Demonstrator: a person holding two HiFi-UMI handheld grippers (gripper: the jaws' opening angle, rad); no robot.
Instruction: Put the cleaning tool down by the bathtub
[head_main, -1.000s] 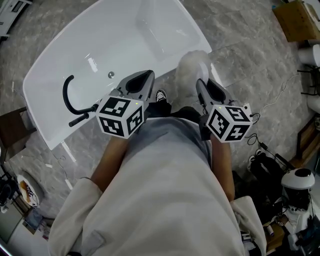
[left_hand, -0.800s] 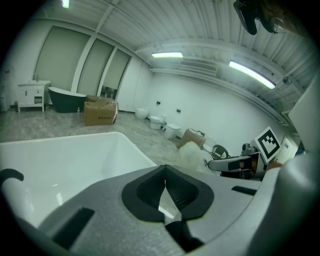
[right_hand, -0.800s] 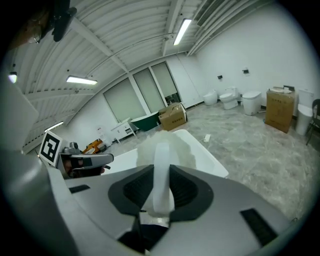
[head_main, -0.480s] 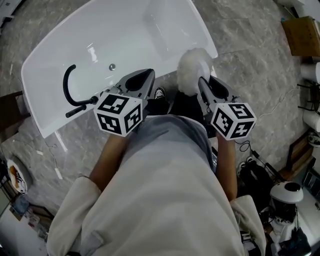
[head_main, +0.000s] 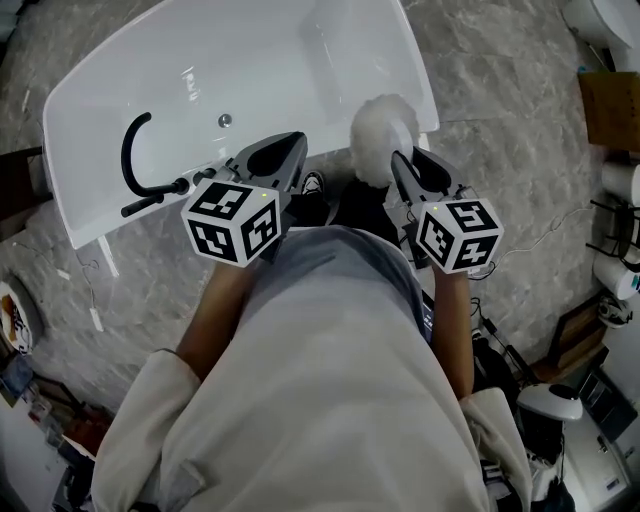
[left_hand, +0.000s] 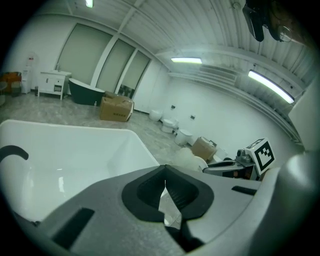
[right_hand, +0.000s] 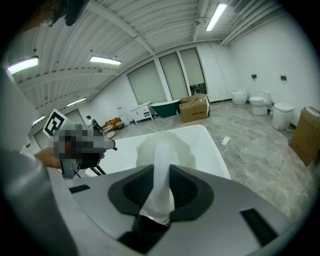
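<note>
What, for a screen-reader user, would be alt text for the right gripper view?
The right gripper clamps the handle of a fluffy white brush, a white bathtub behind it. Beyond, a cardboard box and toilets stand on a grey floor.

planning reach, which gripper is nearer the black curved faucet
Left. The left gripper is just right of the faucet; the right gripper, holding the duster, is farther right.

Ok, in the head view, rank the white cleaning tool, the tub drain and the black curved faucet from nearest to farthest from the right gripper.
1. cleaning tool: clamped in the right gripper, fluffy head just ahead.
2. drain: inside the bathtub, off to the left.
3. black curved faucet: at the bathtub's far left end.
</note>
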